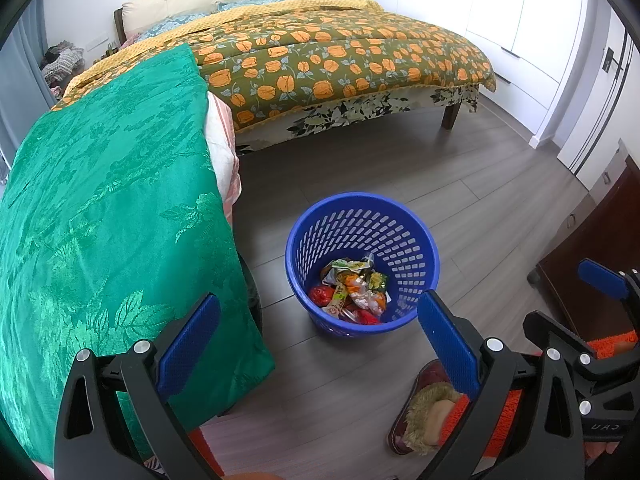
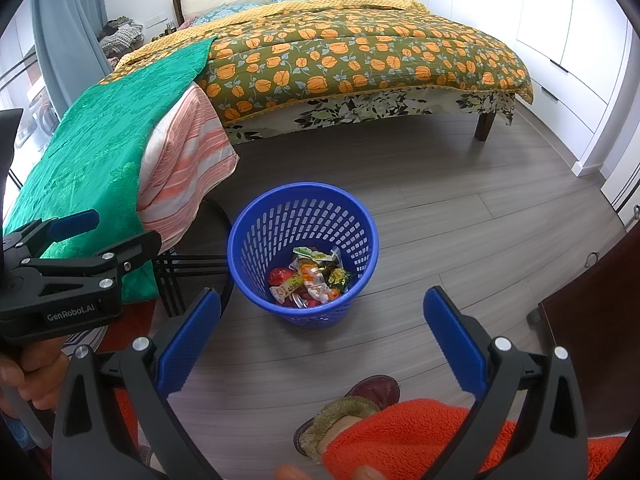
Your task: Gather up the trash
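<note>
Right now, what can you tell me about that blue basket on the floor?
The blue basket is a round plastic bin, with walls pierced by rows of small slots and a smooth solid rim. It stands upright on the grey wood-look floor, just off the corner of the green cloth that covers a table. It is open-topped, and a small heap of crumpled snack wrappers lies at its bottom. Neither claw touches it.

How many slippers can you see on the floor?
1: a dark red fuzzy slipper on the wooden floor, nearer than the blue basket. A second may be hidden.
</note>
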`<action>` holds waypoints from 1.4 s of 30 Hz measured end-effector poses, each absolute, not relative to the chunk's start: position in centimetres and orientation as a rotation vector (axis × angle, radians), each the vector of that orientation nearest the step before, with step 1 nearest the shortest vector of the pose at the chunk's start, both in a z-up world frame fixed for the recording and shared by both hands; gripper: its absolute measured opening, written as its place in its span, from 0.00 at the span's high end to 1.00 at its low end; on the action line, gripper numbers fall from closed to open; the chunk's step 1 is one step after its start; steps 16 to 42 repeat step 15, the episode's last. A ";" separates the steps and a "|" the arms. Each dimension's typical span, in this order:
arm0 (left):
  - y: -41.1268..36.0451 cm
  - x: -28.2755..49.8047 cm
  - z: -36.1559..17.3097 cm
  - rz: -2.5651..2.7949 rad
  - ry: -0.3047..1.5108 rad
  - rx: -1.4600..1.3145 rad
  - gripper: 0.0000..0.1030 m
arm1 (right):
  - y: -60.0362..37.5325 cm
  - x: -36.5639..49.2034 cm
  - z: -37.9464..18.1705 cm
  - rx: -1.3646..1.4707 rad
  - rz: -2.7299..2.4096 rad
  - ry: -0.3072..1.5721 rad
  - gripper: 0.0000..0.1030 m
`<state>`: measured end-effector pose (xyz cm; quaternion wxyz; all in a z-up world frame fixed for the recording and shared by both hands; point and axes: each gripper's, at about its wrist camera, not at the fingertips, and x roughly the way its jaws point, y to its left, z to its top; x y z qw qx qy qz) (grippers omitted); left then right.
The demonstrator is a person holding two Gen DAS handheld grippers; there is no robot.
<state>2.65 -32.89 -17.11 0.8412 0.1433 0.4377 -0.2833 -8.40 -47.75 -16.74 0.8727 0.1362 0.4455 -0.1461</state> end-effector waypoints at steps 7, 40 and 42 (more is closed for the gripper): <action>-32.8 2.2 -17.1 -0.586 0.900 0.308 0.06 | -47.7 -8.4 -16.7 0.284 -0.308 0.931 0.04; -32.8 2.4 -17.3 -0.588 0.938 0.304 0.06 | -47.9 -8.5 -16.8 0.283 -0.310 0.931 0.04; -32.8 2.4 -17.3 -0.588 0.938 0.304 0.06 | -47.9 -8.5 -16.8 0.283 -0.310 0.931 0.04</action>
